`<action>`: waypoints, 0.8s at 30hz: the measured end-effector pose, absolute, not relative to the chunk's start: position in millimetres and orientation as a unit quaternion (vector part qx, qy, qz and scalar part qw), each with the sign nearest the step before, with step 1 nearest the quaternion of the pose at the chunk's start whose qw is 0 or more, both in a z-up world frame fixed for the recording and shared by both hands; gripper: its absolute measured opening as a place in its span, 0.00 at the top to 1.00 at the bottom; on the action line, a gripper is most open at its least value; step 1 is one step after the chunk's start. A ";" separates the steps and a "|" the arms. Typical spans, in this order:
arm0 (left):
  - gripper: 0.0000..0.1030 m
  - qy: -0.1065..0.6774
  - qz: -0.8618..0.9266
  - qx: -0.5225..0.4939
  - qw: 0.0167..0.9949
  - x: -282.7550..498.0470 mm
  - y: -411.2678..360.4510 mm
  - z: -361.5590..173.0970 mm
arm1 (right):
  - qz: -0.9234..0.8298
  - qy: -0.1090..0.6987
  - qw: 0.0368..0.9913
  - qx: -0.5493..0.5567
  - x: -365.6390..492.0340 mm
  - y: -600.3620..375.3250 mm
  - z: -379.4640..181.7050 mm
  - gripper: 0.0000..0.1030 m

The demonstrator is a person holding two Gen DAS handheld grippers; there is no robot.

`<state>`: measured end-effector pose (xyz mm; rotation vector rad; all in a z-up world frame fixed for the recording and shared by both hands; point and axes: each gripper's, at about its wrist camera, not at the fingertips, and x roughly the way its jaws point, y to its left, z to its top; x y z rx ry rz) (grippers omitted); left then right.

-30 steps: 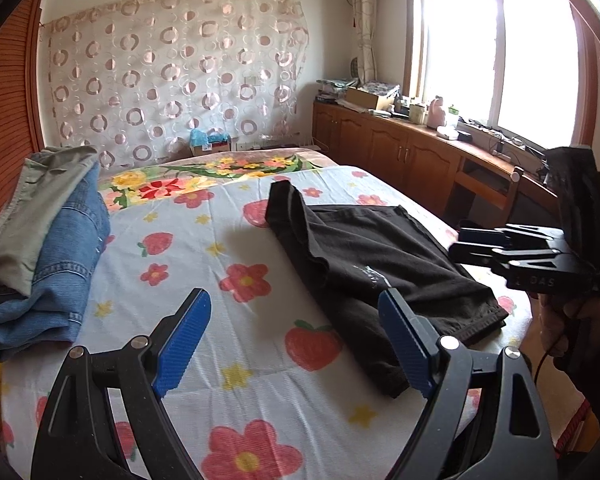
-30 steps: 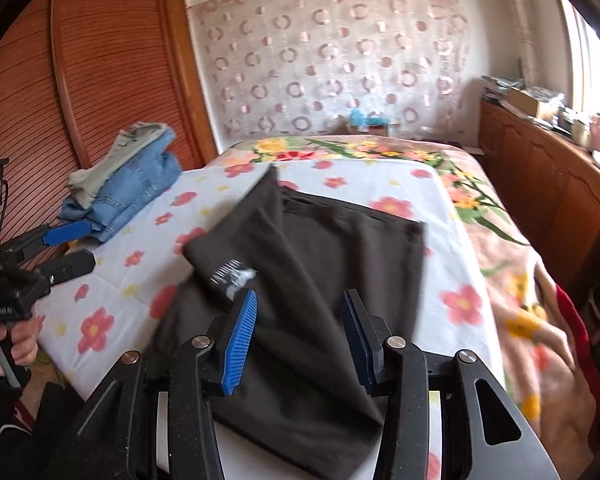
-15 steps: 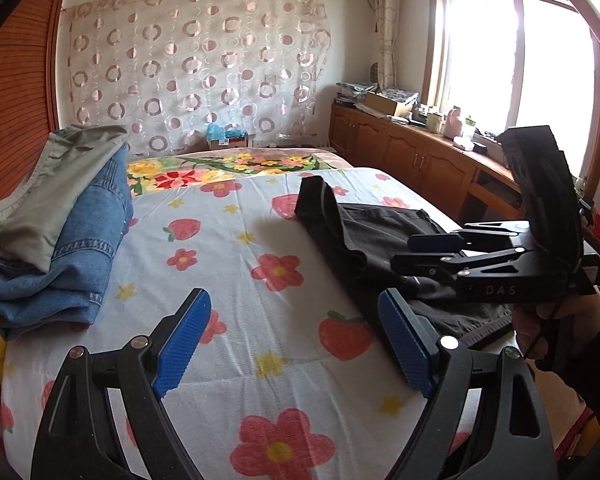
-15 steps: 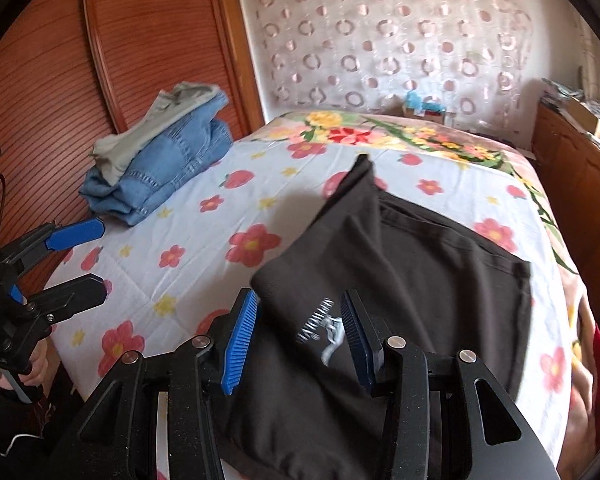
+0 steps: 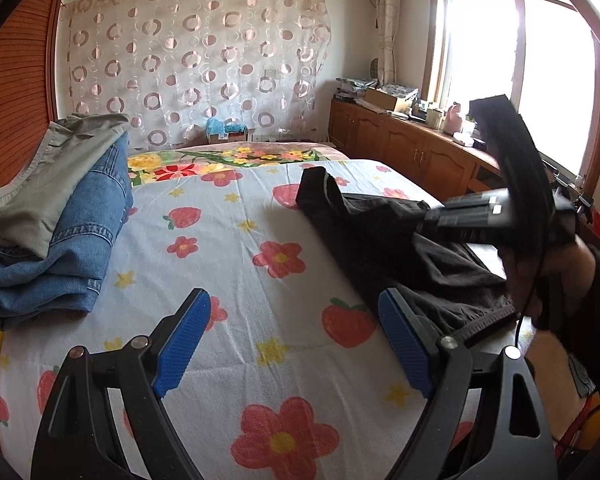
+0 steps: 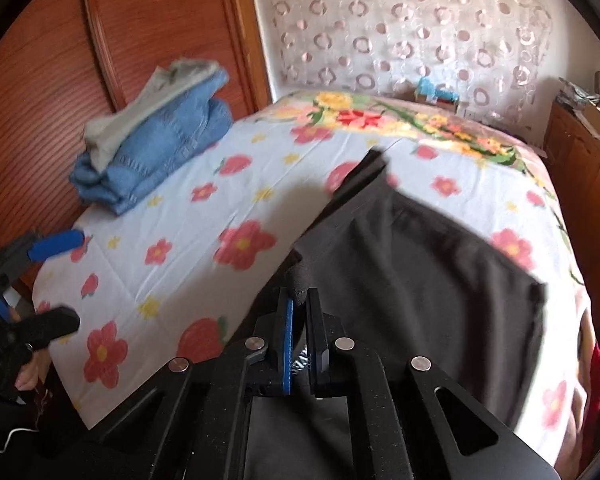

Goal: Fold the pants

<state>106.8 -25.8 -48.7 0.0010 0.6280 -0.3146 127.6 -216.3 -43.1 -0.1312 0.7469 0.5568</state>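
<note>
- Left wrist view: we see the left hand-held gripper (image 5: 294, 338) with its blue pads spread wide and nothing between them, poised over the flowered bed sheet (image 5: 220, 248). The black pants (image 5: 384, 236) lie on the bed from 12 towards 3 o'clock of this gripper, one dark corner raised at their far end. At 9 to 10 o'clock a stack of folded clothes (image 5: 60, 216), denim under a grey-green garment, rests against the wooden wardrobe (image 5: 12, 80). The right hand-held gripper (image 5: 440, 216) enters from 3 o'clock, over the pants.
- Right wrist view: we see the right hand-held gripper (image 6: 299, 320) closed on a bunched edge of the pants (image 6: 420, 272), which spread out towards 1 and 2 o'clock. The left gripper (image 6: 56, 280) waits at 9 o'clock, apart from the fabric.
- Progress, as we judge it: the pants appear already doubled into a broad panel; further folding and placing with the stack remain.
</note>
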 end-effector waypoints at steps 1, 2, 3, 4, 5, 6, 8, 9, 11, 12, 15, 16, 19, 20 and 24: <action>0.16 0.308 -0.155 0.000 0.939 106.7 -26.1 -49.5 | 0.257 0.355 0.897 -0.062 129.4 -224.0 -39.8 0.95; 0.16 0.309 -0.156 -0.001 0.938 107.0 -27.1 -49.1 | 0.249 0.352 0.900 -0.059 131.7 -232.0 -37.3 0.95; 0.16 0.310 -0.157 -0.002 0.938 107.1 -27.8 -49.3 | 0.242 0.350 0.903 -0.056 133.7 -238.6 -35.6 0.95; 0.16 0.310 -0.158 -0.002 0.937 106.9 -28.7 -49.6 | 0.232 0.348 0.907 -0.054 137.5 -247.0 -34.3 0.95; 0.16 0.310 -0.159 -0.001 0.937 107.3 -30.0 -49.3 | 0.222 0.345 0.910 -0.053 140.4 -253.6 -33.7 0.95; 0.16 0.311 -0.160 0.000 0.937 106.8 -31.5 -49.7 | 0.212 0.342 0.914 -0.053 144.0 -260.0 -32.7 0.95; 0.16 0.312 -0.163 0.003 0.936 106.4 -34.4 -50.2 | 0.194 0.340 0.919 -0.050 150.8 -272.3 -33.0 0.95; 0.16 0.312 -0.164 0.004 0.936 106.2 -35.5 -50.4 | 0.186 0.340 0.921 -0.047 154.5 -277.2 -34.2 0.95; 0.16 0.313 -0.166 0.006 0.935 105.4 -38.0 -50.8 | 0.172 0.344 0.922 -0.048 162.1 -280.4 -37.9 0.95; 0.16 0.313 -0.167 0.007 0.935 105.3 -38.6 -51.0 | 0.165 0.345 0.923 -0.051 165.1 -281.3 -40.1 0.95; 0.16 0.315 -0.167 0.009 0.934 105.3 -39.1 -51.7 | 0.147 0.349 0.924 -0.058 171.6 -284.1 -46.4 0.95; 0.16 0.315 -0.167 0.009 0.934 105.3 -39.1 -51.9 | 0.143 0.349 0.924 -0.058 174.7 -282.2 -47.9 0.95; 0.16 0.317 -0.167 0.009 0.934 104.8 -39.4 -52.4 | 0.128 0.351 0.926 -0.054 184.8 -281.5 -50.5 0.95; 0.16 0.317 -0.167 0.009 0.934 104.9 -38.7 -52.9 | 0.119 0.352 0.927 -0.053 186.0 -281.4 -52.4 0.95; 0.16 0.320 -0.168 0.010 0.932 106.1 -39.7 -55.2 | 0.092 0.354 0.930 -0.045 187.3 -284.1 -50.7 0.76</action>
